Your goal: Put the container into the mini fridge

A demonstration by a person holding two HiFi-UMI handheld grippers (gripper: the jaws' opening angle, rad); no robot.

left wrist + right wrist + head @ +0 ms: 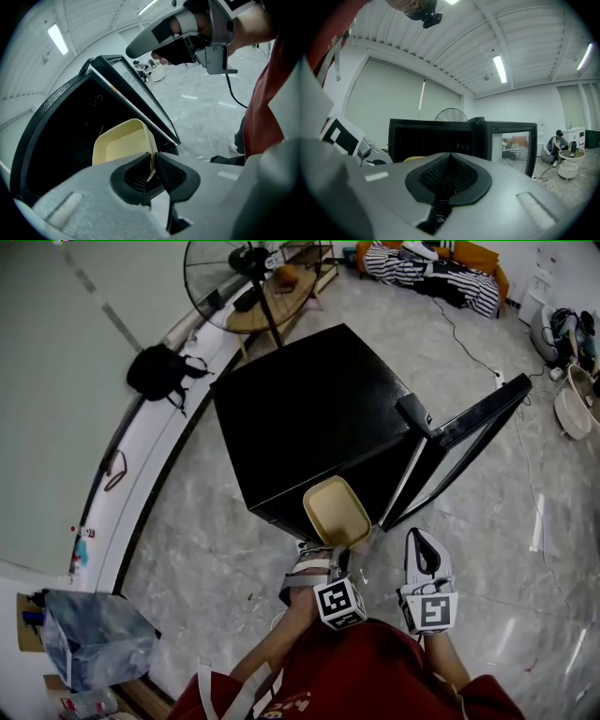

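Observation:
A cream, open rectangular container (337, 511) hangs just in front of the black mini fridge (314, 413), whose door (466, 443) stands swung open to the right. My left gripper (323, 557) is shut on the container's near rim; in the left gripper view the pads pinch the thin wall of the container (123, 143) at my left gripper (153, 169), with the dark fridge cavity (65, 136) behind it. My right gripper (427, 547) is held beside it, right of the container, jaws shut with nothing in them; its own view shows my right gripper (449, 169) facing the fridge opening (433, 143).
A standing fan (246, 277) and a wooden table (281, 292) lie behind the fridge. A black bag (161, 371) rests on the white ledge at left. Boxes (94, 638) sit at lower left. A sofa with striped cloth (436, 273) is at the far right; a cable (469, 348) crosses the floor.

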